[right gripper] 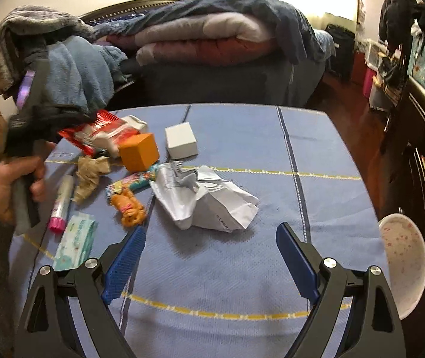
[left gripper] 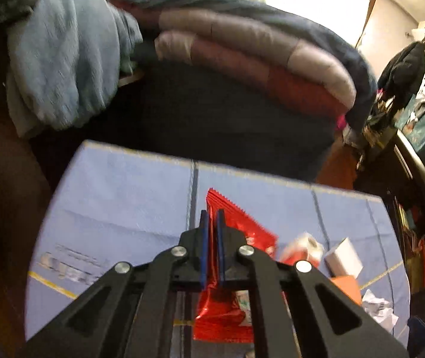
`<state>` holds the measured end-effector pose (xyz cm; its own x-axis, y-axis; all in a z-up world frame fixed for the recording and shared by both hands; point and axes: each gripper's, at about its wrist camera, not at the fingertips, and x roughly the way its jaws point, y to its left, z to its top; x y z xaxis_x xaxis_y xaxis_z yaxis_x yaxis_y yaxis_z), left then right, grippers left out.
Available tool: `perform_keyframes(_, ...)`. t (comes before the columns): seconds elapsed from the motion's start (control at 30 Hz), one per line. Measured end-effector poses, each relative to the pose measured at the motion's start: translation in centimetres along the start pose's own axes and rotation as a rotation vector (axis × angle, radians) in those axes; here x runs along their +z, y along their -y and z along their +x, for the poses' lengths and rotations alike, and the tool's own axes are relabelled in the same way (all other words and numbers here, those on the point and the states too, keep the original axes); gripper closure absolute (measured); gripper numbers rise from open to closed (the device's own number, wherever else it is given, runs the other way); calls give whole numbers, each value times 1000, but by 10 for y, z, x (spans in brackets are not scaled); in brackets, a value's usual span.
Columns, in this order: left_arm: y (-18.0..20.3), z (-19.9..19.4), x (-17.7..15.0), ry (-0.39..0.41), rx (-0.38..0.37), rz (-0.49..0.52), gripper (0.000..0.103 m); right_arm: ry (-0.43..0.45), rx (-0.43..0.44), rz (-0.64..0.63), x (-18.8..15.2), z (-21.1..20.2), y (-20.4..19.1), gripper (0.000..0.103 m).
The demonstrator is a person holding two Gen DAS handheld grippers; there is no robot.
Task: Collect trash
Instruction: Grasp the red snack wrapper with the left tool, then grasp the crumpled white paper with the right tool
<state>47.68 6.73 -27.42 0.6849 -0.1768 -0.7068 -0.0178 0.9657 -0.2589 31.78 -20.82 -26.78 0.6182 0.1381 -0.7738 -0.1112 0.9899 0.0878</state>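
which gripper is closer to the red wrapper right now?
Left. The left gripper is shut on the red wrapper, its pads pressing it. The right gripper stands open over bare tablecloth, well short of the wrapper, with crumpled paper just ahead.

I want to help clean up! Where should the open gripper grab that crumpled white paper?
Judging by its shape, pinch the raised crumpled ridge of the crumpled white paper from above. The right gripper already faces it, jaws open; its flat edges hug the blue cloth.

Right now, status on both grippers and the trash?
Left gripper shut on red wrapper. Right gripper open, empty, crumpled paper ahead. Nothing blocking.
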Motion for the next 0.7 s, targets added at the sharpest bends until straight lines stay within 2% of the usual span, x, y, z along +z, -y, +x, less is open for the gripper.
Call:
perform_keyframes(0.13, -7, -40, 8, 111, 0, -39, 96, -9, -5, -9, 10, 20, -2, 14)
perform_keyframes(0.27, -12, -73, 8, 155, -34, -48, 96, -22, -3, -50, 19, 40, -10, 14)
perform_keyframes(0.4, -8, -95, 1, 162, -77, -35, 96, -60, -21, -89, 25, 63, -17, 14)
perform_keyframes(0.47, -5, -102, -4, 163, -89, -25, 96, -76, -26, -94, 24, 68, -17, 33)
perform_keyframes(0.5, -3, -104, -6, 163, -93, -22, 96, -68, -55, -101, 24, 66, -17, 54)
perform_keyframes(0.53, 0, -108, -9, 164, -101, -17, 95, -50, -69, -111, 22, 62, -17, 56)
perform_keyframes(0.6, 8, -114, -15, 163, -118, -2, 95, -44, -28, -87, 21, 54, -13, 58)
perform_keyframes(0.7, 22, -121, -22, 164, -139, 17, 95, -22, -33, -80, 17, 42, -8, 59)
